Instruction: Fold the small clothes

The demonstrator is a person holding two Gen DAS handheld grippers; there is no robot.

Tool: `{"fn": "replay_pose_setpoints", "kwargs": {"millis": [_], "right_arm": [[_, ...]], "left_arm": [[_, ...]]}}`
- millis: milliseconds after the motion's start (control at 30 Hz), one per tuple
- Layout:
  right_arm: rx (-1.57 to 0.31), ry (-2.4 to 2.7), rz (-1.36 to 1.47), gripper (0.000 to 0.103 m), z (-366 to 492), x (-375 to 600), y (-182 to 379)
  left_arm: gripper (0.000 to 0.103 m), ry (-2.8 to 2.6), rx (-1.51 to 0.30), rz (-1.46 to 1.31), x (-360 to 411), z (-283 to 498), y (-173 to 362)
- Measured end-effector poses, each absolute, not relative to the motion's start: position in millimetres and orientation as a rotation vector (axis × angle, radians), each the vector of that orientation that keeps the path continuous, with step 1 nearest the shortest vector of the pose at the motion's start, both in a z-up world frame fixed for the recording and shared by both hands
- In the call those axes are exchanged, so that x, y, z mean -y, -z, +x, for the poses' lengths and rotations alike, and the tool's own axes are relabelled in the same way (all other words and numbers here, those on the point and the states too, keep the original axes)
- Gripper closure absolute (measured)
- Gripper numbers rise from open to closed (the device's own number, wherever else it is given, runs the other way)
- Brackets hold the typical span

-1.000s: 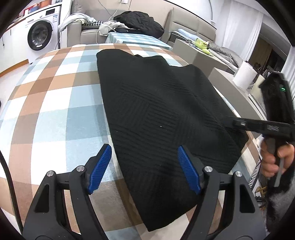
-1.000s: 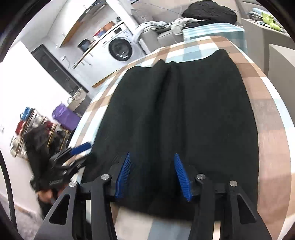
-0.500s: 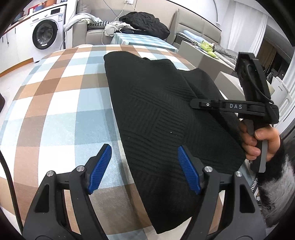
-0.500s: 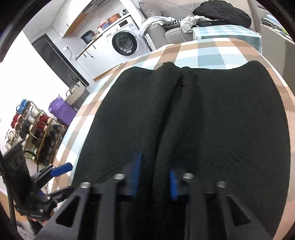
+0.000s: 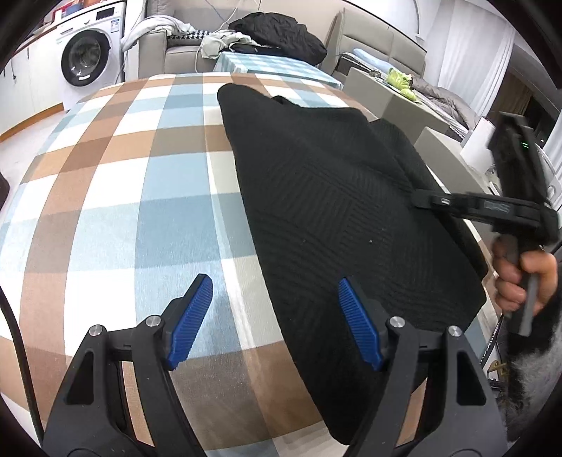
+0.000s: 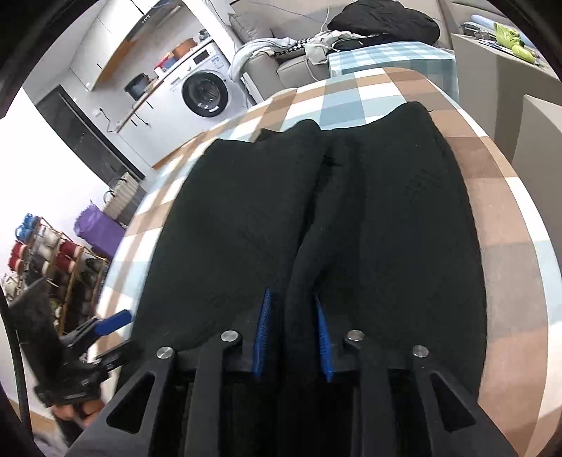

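Observation:
A black knit garment [image 5: 333, 211] lies flat on the checked tablecloth [image 5: 123, 175], with a seam or fold running down its middle [image 6: 326, 197]. My left gripper [image 5: 273, 281] hovers open over the garment's near left edge, one finger above cloth, the other above the tablecloth. My right gripper [image 6: 291, 297] sits low on the garment's near hem. Its jaws are opening, and a raised ridge of black fabric still stands between the pads, touching both. In the left wrist view the right gripper [image 5: 439, 202] reaches in from the right, held by a hand [image 5: 527, 274].
The table's right edge [image 6: 509, 246] runs close to the garment. Beyond the table are a washing machine [image 5: 86, 56], a sofa piled with clothes [image 5: 274, 31] and grey blocks [image 5: 397, 95]. A shelf rack [image 6: 45, 253] and a purple bag [image 6: 98, 228] stand on the floor at left.
My right gripper slid forward onto the hem and pinched up a ridge of fabric; its pads now stand slightly wider. The left gripper has kept its place, open.

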State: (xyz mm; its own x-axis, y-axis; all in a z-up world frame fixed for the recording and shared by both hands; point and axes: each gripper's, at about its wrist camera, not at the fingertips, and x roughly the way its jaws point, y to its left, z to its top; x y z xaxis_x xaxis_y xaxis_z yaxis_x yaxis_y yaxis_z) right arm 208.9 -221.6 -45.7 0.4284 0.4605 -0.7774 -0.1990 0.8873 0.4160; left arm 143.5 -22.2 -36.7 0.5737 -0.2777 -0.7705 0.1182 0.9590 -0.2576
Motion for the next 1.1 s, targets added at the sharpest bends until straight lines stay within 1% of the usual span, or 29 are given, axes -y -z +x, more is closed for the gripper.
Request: {"fn": "replay_pose_setpoints", "kwargs": {"millis": [67, 333, 400, 433, 533, 633, 700, 800, 833, 967, 1100], "right_arm": [[-1.060, -0.454, 0.314, 0.068, 193.5, 225.8, 44.1], [-1.076, -0.538, 0.370, 0.066, 124.6, 231.2, 51.0], [-1.055, -0.520, 0.363, 0.079, 123.0, 230.5, 55.0], [-1.048, -0.524, 0.367, 0.088, 125.1, 228.7, 53.8], [-0.973, -0.583, 0.352, 0.090, 114.4, 230.5, 35.6], [-1.064, -0.515, 0.286, 0.090, 120.0, 229.8, 48.0], [-1.089, -0.505, 0.299, 0.087, 126.5, 231.5, 54.0], [-1.040, -0.495, 0.350, 0.078, 126.4, 242.2, 43.3], [-1.001, -0.465, 0.354, 0.073, 123.9, 249.5, 36.6], [-0.944, -0.338, 0.361, 0.070, 124.6, 272.6, 27.8], [-0.920, -0.206, 0.346, 0.062, 126.6, 293.1, 29.5]], "left_arm": [[0.031, 0.244, -0.940, -0.189, 24.9, 140.9, 38.5], [0.031, 0.334, -0.954, -0.113, 48.1, 116.6, 39.0], [0.031, 0.343, -0.957, -0.097, 53.5, 111.5, 39.7], [0.031, 0.343, -0.960, -0.090, 55.5, 109.9, 40.0], [0.031, 0.340, -0.966, -0.086, 56.0, 106.9, 40.6], [0.031, 0.335, -0.968, -0.107, 52.0, 104.5, 40.8], [0.031, 0.326, -0.964, -0.121, 47.1, 104.3, 39.3], [0.031, 0.306, -0.949, -0.152, 38.1, 111.7, 36.6], [0.031, 0.299, -0.943, -0.163, 35.8, 116.1, 36.3], [0.031, 0.243, -0.947, -0.203, 29.6, 147.5, 42.0], [0.031, 0.218, -0.939, -0.230, 29.3, 172.3, 46.7]]}}
